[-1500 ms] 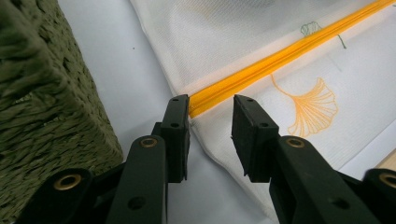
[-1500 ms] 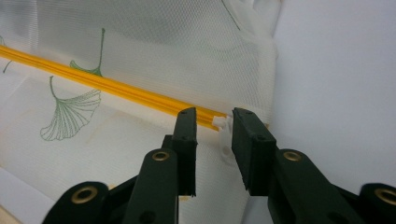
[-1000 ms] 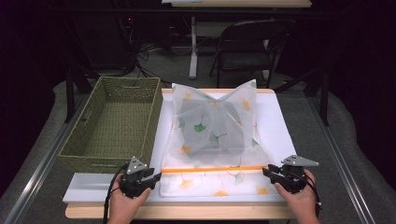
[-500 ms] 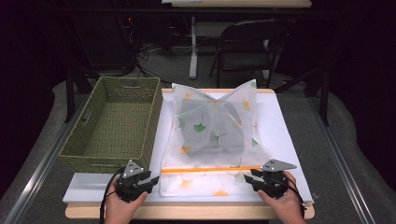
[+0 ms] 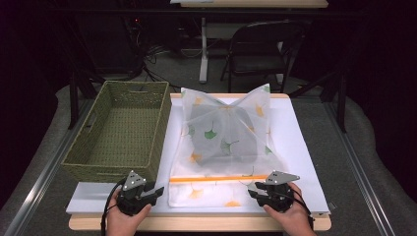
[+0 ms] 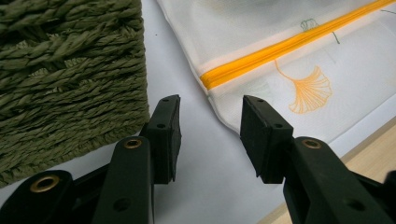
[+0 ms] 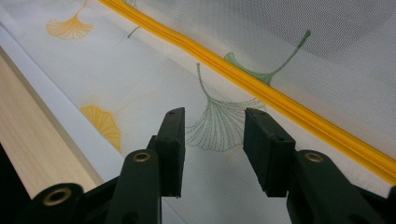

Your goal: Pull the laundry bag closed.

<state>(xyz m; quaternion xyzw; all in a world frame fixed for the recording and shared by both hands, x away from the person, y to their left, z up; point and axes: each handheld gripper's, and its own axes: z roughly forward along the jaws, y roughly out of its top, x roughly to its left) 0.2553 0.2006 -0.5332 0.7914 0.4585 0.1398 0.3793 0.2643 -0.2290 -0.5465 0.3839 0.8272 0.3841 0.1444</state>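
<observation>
A white mesh bag (image 5: 223,147) printed with green and yellow ginkgo leaves lies on a white board (image 5: 300,147) covering a wooden surface (image 5: 196,223). The bag sits in the middle of the surface, its far end puffed up over a dark item inside, its near end flat. An orange zipper (image 5: 219,179) runs across the bag parallel to the near edge.

A woven green basket (image 5: 118,130) stands along the left edge, just beside the bag.

The left gripper (image 5: 156,191) is held in a hand (image 5: 123,221) at the near left corner. Its jaws are wide apart and hold nothing; in the left gripper view they sit over the bare white board between the basket's corner and the zipper's end.

The right gripper (image 5: 252,189) is held in a hand (image 5: 290,219) at the near edge, beside the bag's near right corner. Its jaws are also wide apart and empty; in the right gripper view they hover over the flat mesh just short of the zipper.
</observation>
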